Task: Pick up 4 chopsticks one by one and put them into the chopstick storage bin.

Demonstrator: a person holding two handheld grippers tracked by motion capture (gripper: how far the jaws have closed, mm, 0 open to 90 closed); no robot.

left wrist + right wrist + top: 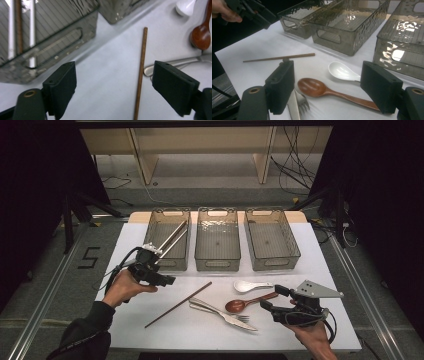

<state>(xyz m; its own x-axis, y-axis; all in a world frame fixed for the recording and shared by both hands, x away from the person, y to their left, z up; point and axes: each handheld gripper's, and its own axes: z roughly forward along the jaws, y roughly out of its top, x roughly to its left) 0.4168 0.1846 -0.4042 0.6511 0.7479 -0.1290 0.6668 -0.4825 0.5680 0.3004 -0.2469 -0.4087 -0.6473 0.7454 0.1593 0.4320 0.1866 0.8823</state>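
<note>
My left gripper (pixel 167 281) (pixel 113 85) hovers open over the white mat, just in front of the left bin (pixel 166 264), with nothing held. A single brown chopstick (pixel 179 304) (pixel 141 70) lies on the mat below it, nearer its right jaw. The left bin (pixel 50 50) holds two metal chopsticks (pixel 172 237) and a brown one. My right gripper (pixel 272 297) (pixel 327 87) is open and low, over a wooden spoon (pixel 245 304) (pixel 312 87). A white spoon (pixel 250 285) (pixel 340 71) lies just beyond it.
A metal fork (pixel 240 318) and knife (pixel 222 313) lie side by side mid-mat, between the chopstick and the spoons. The middle bin (pixel 217 265) and right bin (pixel 274 264) stand at the back with nothing in them. The table's front edge is close to both hands.
</note>
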